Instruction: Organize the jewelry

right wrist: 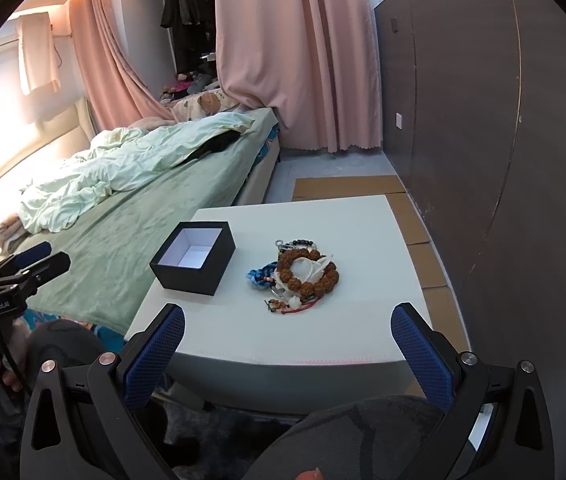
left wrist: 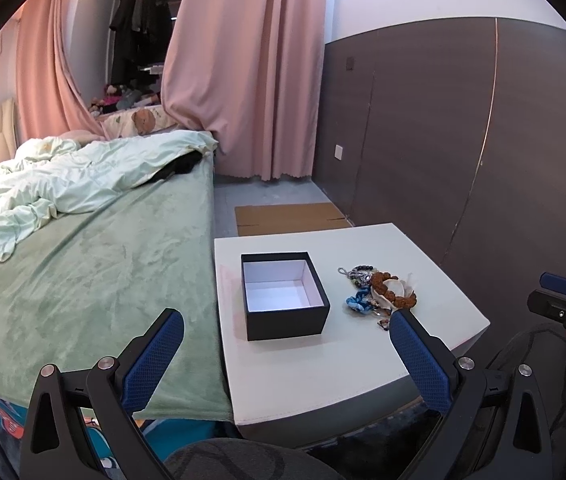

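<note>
A pile of jewelry lies on the white table: a brown bead bracelet, a blue braided piece, dark beads and red cord. It also shows in the left wrist view. An open black box with a white, empty inside stands left of the pile; it also shows in the right wrist view. My left gripper is open and empty, held before the table's near edge. My right gripper is open and empty, short of the pile.
A bed with a green sheet and a crumpled quilt borders the table's left side. Flat cardboard lies on the floor behind the table. A dark panelled wall runs along the right. Pink curtains hang at the back.
</note>
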### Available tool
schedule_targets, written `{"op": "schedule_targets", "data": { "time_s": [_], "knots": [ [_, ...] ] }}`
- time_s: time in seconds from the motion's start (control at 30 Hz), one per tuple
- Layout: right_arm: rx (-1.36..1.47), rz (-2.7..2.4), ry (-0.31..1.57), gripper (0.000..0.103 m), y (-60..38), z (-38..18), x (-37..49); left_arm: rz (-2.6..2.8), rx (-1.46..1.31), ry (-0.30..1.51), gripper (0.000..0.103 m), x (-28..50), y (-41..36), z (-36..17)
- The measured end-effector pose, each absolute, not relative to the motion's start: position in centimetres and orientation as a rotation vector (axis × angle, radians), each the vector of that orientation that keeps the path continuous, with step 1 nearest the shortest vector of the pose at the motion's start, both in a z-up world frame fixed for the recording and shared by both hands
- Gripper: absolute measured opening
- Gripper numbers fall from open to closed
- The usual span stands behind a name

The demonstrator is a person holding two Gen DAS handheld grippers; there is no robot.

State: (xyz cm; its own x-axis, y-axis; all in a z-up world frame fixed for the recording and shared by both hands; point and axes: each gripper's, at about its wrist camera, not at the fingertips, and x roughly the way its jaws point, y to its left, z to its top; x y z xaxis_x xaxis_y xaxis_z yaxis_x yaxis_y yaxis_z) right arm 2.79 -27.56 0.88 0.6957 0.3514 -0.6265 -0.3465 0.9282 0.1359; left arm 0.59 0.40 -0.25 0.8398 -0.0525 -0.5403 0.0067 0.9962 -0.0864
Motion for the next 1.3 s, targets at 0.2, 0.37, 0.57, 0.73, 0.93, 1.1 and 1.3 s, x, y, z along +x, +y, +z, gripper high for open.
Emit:
{"op": "schedule_targets", "data": {
  "time_s": [0.2,0.37,0.57,0.73,0.93,1.1,1.3],
  "knots": [
    [-0.003,0.382,0.695,0.103,-27.20,1.13,2.55,-0.040,-0.082,0.578,0.102,0.80,0.38,-0.38],
    [0.008,0.384,0.694,0.103,-27.57,0.95,2.85,-0.043,-0.076,0.590,0.103,1.10,0.30,-0.46],
    [0.010,0.385,0.693,0.103,-27.66,0.85,2.93,-0.042,-0.083,0.589,0.103,1.13,0.30,-0.57],
    [0.009,0.386,0.693,0.103,-27.64,0.86,2.92,-0.042,-0.084,0.587,0.103,1.13,0.37,-0.52],
    [0.008,0.386,0.693,0.103,-27.79,0.77,3.00,-0.040,-0.090,0.587,0.103,1.20,0.33,-0.60],
    [0.011,0.386,0.694,0.103,-27.76,0.79,2.98,-0.041,-0.087,0.588,0.103,1.15,0.40,-0.58],
    [0.011,0.386,0.694,0.103,-27.83,0.79,3.02,-0.040,-0.090,0.585,0.103,1.14,0.46,-0.58]
  ]
}}
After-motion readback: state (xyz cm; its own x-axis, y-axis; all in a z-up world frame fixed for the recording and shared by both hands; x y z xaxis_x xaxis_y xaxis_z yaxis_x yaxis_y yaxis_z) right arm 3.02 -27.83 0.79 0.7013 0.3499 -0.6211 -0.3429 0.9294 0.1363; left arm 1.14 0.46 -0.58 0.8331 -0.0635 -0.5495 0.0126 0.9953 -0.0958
